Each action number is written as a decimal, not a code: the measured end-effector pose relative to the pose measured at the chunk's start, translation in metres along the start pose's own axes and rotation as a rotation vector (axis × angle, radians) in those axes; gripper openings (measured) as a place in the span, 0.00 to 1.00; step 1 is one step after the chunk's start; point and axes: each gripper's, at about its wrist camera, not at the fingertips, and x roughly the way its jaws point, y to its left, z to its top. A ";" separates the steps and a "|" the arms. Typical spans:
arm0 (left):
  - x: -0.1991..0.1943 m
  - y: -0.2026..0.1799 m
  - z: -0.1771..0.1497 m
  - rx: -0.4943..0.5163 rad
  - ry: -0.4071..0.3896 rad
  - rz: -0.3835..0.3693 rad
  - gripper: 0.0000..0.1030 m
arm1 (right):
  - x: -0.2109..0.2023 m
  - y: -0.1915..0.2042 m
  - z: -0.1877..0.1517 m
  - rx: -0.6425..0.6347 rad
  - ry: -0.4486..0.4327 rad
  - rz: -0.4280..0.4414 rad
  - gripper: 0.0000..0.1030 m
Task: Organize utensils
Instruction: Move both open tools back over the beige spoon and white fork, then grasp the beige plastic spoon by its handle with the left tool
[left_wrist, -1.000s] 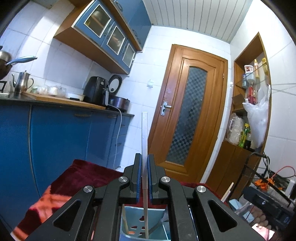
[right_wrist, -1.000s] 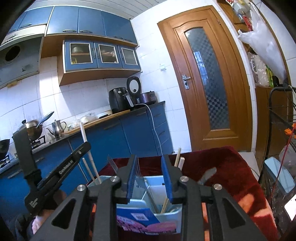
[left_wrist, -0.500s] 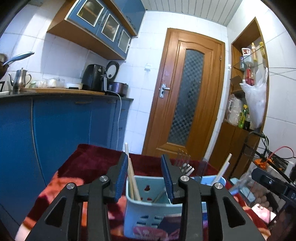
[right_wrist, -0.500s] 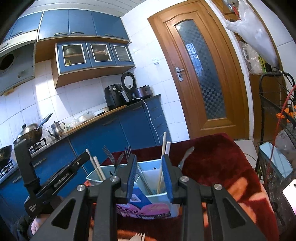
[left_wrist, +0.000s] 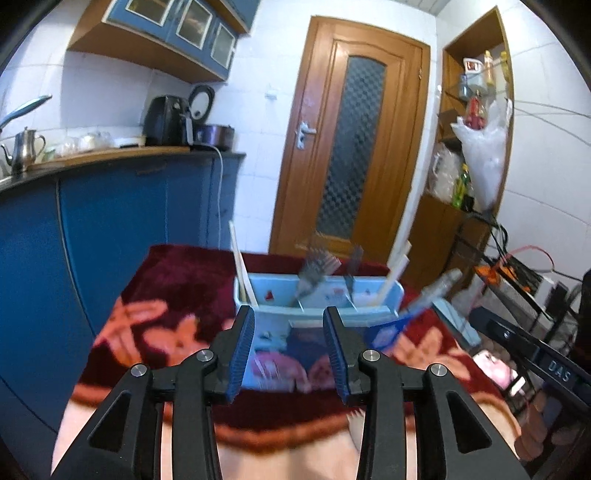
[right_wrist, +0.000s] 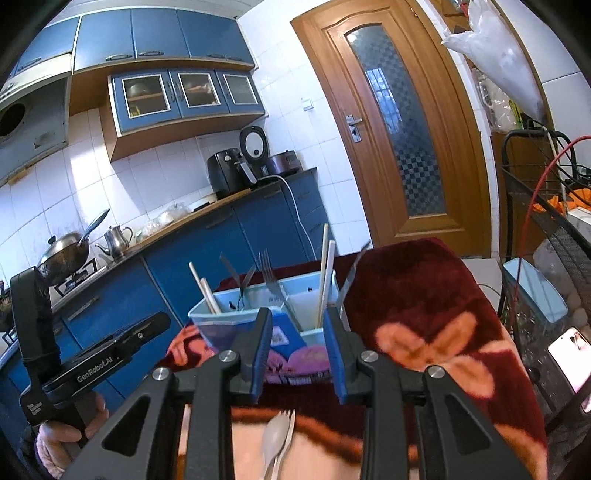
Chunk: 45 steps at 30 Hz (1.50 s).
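Note:
A light blue utensil caddy (left_wrist: 317, 301) (right_wrist: 236, 317) stands on a dark red flowered blanket (left_wrist: 177, 295) (right_wrist: 424, 306). It holds pale chopsticks (left_wrist: 242, 266) (right_wrist: 325, 273), forks (left_wrist: 314, 271) (right_wrist: 267, 273) and other metal utensils in its compartments. My left gripper (left_wrist: 289, 350) is open and empty, just in front of the caddy. My right gripper (right_wrist: 297, 354) is open and empty, in front of the caddy. A white spoon and a fork (right_wrist: 277, 443) lie on the blanket below the right gripper. The left gripper's body (right_wrist: 92, 365) shows at the left of the right wrist view.
Blue kitchen cabinets (left_wrist: 110, 214) with a counter run along the left. A wooden door (left_wrist: 347, 147) is behind the table. A wooden shelf unit (left_wrist: 469, 147) and wire rack with cables (right_wrist: 546, 206) stand at the right. A light blue box (right_wrist: 535, 291) sits beside the table.
My left gripper let go of a chopstick into the caddy, opened and pulled back. Both grippers moved back from the caddy, which now sits farther away.

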 end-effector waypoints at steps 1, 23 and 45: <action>-0.001 -0.002 -0.002 0.000 0.012 -0.003 0.38 | -0.003 0.001 -0.002 -0.003 0.006 -0.002 0.31; 0.004 -0.057 -0.073 0.023 0.360 0.005 0.38 | -0.033 -0.028 -0.051 0.030 0.139 0.009 0.35; 0.033 -0.082 -0.107 0.072 0.536 0.047 0.39 | -0.037 -0.056 -0.063 0.100 0.149 0.023 0.36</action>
